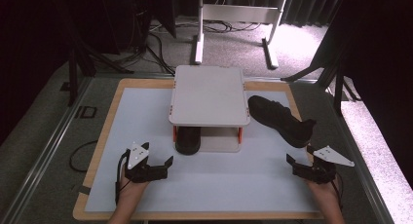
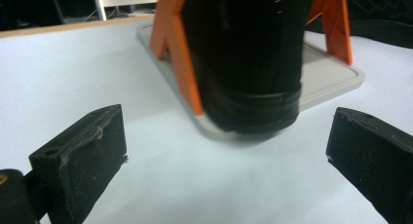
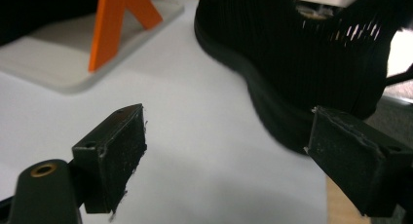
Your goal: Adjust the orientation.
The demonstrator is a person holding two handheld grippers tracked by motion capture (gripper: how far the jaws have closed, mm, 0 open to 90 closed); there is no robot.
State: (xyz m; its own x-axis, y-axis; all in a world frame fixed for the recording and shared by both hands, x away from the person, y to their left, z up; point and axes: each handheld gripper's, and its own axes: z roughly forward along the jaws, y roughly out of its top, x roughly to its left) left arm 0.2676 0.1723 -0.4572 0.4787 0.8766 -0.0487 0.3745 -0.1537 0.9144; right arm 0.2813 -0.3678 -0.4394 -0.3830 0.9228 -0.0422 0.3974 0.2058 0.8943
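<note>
A grey two-level rack (image 1: 208,95) on orange legs (image 2: 175,48) stands at the middle of the white mat. One black shoe (image 1: 188,139) sits on the rack's lower plate (image 2: 331,78), its heel (image 2: 253,63) sticking out toward me. My left gripper (image 1: 167,166) hovers just in front of that heel, open, with nothing between the jaws (image 2: 224,151). A second black shoe (image 1: 280,119) lies on the mat to the right of the rack. My right gripper (image 1: 298,156) is open close to its heel end (image 3: 302,53), with bare mat between its pads (image 3: 229,151).
The white mat (image 1: 219,185) lies on a wood-edged board (image 1: 104,131) inside a metal frame. Beyond the table are a white stand's legs (image 1: 234,14) and floor cables. An orange leg (image 3: 117,24) and the lower plate (image 3: 58,58) show at the left of the right gripper view.
</note>
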